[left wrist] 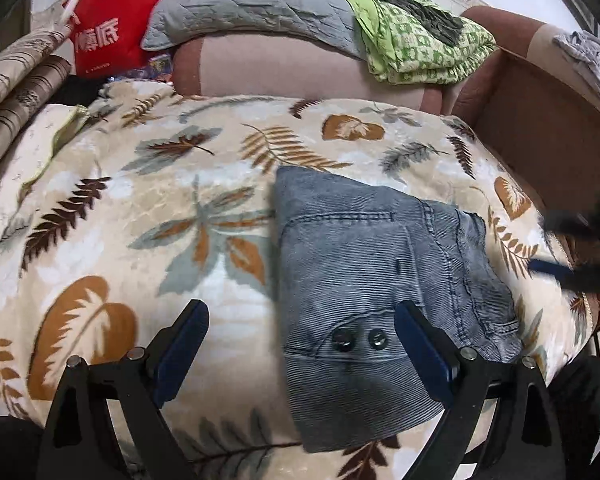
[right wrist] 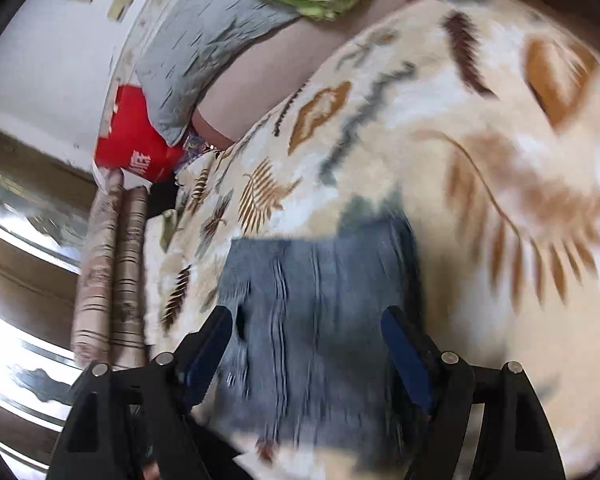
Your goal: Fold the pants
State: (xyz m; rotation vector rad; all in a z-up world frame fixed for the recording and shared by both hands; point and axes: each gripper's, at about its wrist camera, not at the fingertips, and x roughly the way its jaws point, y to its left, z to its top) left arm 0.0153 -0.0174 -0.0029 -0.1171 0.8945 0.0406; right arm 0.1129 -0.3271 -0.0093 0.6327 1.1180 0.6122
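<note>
Far left in the left wrist view: striped rolled fabric (left wrist: 16, 92) and a red bag (left wrist: 116, 20) at the bed's back edge, w/ a grey pillow (left wrist: 252, 0) just right of the bag. These hem in the back-left corner.

Mid-left: the leaf-print blanket (left wrist: 140, 208) lies bare and fairly flat, plenty of open room there for sliding or setting down. Left tool (left wrist: 302, 316) hangs over it w/ fingers wide apart, nothing between the pads; its right finger overlaps the pants' near edge in view, contact not clear.

Centre-right: pants (left wrist: 364, 264), grey-blue cord, already folded into a compact block on the blanket, waistband w/ two buttons (left wrist: 360, 338) toward the camera. Judging by that, folding looks about done; step in hand seems to be letting go and backing off. Next move prob. calls for a check of the layers, maybe a smoothing press, w/o snagging the top layer.

Right: right tool (right wrist: 308, 336) is also spread, empty, pants (right wrist: 320, 288) below and between its fingers; view is blurred, so touch can't be told. Bed edge drops off close right of the pants, toward the brown sofa arm (left wrist: 548, 120); green patterned cloth (left wrist: 420, 44) at back. Less room on that side.
</note>
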